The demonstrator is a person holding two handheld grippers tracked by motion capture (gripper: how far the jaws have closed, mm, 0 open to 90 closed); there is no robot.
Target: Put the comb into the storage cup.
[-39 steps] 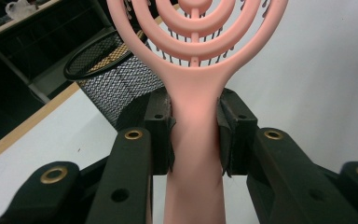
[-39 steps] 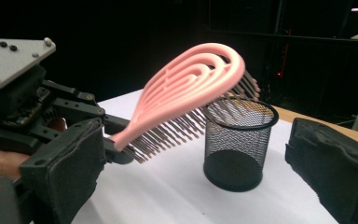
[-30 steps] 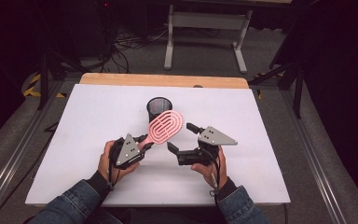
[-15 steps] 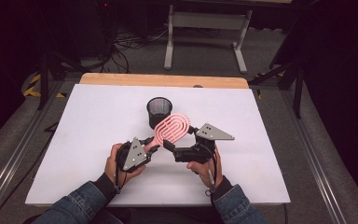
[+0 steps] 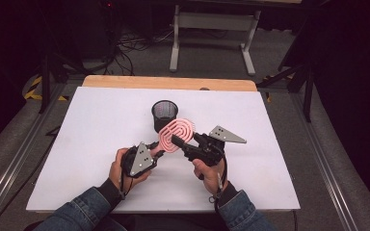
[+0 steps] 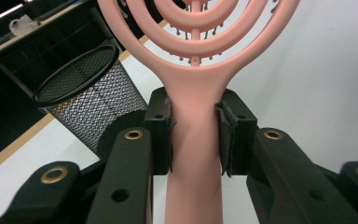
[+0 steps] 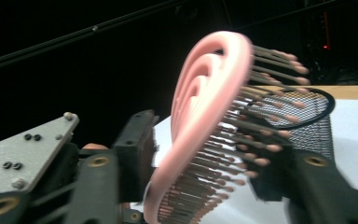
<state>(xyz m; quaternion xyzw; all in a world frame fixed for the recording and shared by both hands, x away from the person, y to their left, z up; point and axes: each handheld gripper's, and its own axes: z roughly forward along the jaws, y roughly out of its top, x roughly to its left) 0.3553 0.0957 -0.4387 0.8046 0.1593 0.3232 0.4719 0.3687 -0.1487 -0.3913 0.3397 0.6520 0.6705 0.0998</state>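
A pink hairbrush [image 5: 177,134] with a looped open head is held up over the white table [image 5: 96,125], its head tilted toward the black mesh cup [image 5: 164,114]. My left gripper [image 5: 158,153] is shut on the brush's handle [image 6: 195,140], with the pads pressing both sides. My right gripper [image 5: 177,141] comes in from the right and stands open, its jaws on either side of the brush head [image 7: 200,116]. The bristles point toward its right jaw; contact is blurred. The mesh cup [image 6: 81,98] stands upright just behind the brush.
A wooden strip [image 5: 168,83] runs along the table's far edge. Beyond it are a metal stand [image 5: 212,29] and cables on the floor. White tabletop lies bare left and right of the hands.
My right gripper has moved left and forward, so its jaws now straddle the brush head. The left gripper and brush have shifted slightly to the right.
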